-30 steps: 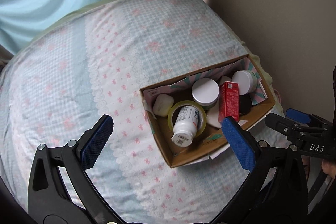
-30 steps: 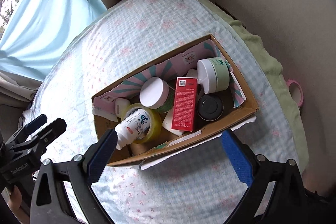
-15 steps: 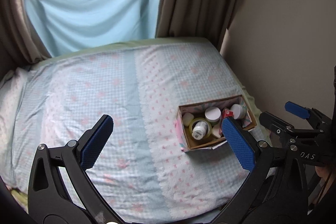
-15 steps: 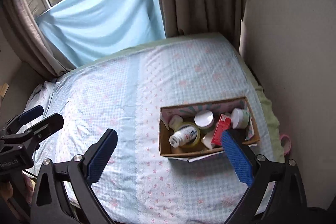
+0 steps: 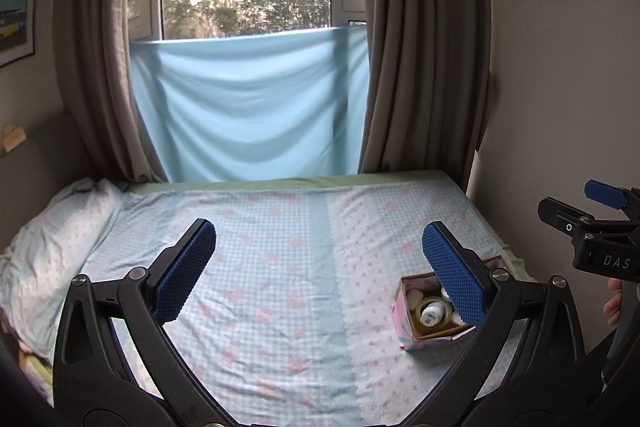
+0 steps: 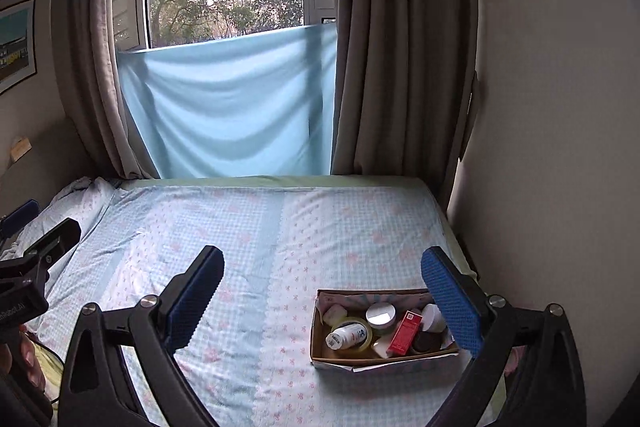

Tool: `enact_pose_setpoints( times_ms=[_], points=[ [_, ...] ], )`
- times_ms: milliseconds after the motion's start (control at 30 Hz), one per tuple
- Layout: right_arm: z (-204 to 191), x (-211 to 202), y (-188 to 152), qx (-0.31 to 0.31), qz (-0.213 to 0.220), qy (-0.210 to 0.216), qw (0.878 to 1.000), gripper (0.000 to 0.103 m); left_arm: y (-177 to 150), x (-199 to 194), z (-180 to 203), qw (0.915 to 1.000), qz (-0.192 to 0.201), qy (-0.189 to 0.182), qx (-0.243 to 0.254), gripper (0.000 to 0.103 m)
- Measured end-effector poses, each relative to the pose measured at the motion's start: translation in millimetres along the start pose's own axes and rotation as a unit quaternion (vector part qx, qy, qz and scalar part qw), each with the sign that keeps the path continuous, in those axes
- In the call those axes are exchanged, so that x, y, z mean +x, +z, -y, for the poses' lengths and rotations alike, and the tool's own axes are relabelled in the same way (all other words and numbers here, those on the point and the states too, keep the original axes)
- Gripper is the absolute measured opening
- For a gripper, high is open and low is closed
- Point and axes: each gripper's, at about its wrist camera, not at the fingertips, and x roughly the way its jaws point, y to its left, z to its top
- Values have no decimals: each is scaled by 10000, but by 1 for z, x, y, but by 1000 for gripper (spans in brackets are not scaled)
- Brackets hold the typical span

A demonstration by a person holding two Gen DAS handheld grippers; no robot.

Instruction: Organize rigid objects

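A cardboard box (image 6: pixel 332 357) sits on the bed near the right edge, also in the left wrist view (image 5: pixel 412 331). It holds a white bottle (image 6: pixel 344 335) lying in a yellow tape roll, a red carton (image 6: pixel 405 331), white jars (image 6: pixel 381 314) and a dark lid. My left gripper (image 5: pixel 320 275) is open and empty, well above and back from the box. My right gripper (image 6: pixel 322 301) is open and empty, its right finger (image 6: pixel 452 303) overlapping the box's right end in view.
The bed (image 6: pixel 256 227) has a blue checked sheet with pink flowers. A pillow (image 5: pixel 52 227) lies at the left. A wall (image 6: pixel 560 147) runs along the right side. Curtains and a blue cloth (image 6: pixel 232 107) hang at the window behind.
Both grippers have pulled up and back from the box, which now looks small and far. The view has tilted up to show the window. Both stay open.
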Motion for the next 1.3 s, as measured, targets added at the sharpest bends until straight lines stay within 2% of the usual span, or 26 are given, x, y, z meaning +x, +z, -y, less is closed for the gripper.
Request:
enact_pose_setpoints(
  times_ms=[200, 1300],
  points=[
    [-4, 0, 3, 5, 96, 24, 10000, 98, 0, -3, 2, 9999, 162, 23, 21, 103],
    [-8, 4, 8, 82, 81, -30, 9999, 98, 1, 6, -1, 9999, 82, 109, -21, 103]
  ],
)
